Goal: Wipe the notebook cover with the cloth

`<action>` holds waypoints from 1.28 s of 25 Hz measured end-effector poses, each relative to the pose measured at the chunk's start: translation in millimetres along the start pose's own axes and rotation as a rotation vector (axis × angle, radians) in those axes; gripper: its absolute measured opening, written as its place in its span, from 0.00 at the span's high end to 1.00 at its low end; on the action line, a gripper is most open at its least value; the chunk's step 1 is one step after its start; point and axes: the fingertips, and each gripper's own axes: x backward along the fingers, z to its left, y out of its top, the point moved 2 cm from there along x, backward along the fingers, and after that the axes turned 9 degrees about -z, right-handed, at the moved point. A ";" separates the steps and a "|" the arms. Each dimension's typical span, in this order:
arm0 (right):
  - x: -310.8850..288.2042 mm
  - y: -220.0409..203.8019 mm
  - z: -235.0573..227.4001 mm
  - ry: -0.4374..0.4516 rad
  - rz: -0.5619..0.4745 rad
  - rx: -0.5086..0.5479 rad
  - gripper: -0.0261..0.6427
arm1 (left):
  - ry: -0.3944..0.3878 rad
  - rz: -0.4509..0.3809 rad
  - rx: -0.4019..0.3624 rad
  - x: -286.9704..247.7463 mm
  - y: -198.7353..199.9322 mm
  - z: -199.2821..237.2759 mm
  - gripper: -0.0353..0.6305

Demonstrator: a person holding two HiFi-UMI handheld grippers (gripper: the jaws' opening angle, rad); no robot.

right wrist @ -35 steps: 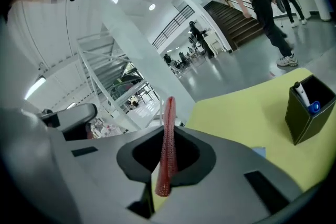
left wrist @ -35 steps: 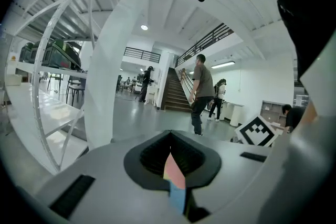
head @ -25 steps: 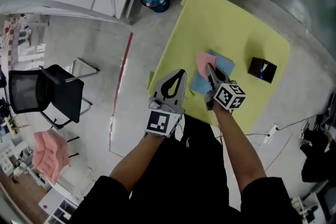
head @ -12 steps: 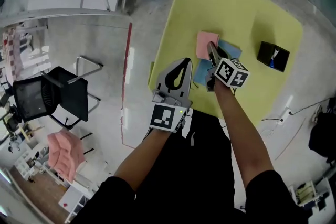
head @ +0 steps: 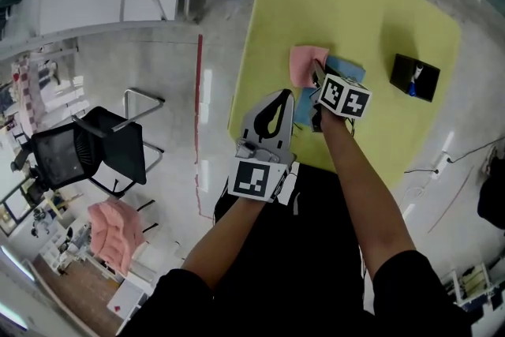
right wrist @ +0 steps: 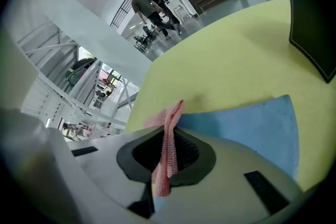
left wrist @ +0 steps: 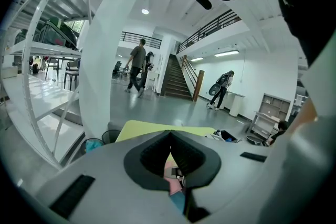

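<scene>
Cloth (head: pixel 302 63) pinched in right gripper (head: pixel 316 77) fingers: drag it flat across the notebook (right wrist: pixel 252 123); left gripper (left wrist: pixel 170 136) idles, fingers closed, empty.

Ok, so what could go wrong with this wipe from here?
1. The right gripper pinches only a narrow fold of the pink cloth, so dragging might pull it free.
2. Nothing pins the blue notebook. The left gripper is shut, empty and apart from it, so the notebook may slide on the yellow table with the stroke.
</scene>
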 end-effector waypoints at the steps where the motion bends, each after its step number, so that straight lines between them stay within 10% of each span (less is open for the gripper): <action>1: -1.1 -2.5 -0.4 0.000 0.005 0.003 0.91 | -0.001 0.000 0.010 0.4 0.4 -1.3 0.94; 11: -3.5 -5.4 -0.4 -0.033 0.007 0.080 0.91 | -0.101 0.027 0.012 8.1 -8.3 -0.4 0.94; 32: 20.3 6.8 -22.7 -0.081 0.008 0.120 0.91 | -0.044 0.023 -0.024 15.4 -0.8 8.3 0.94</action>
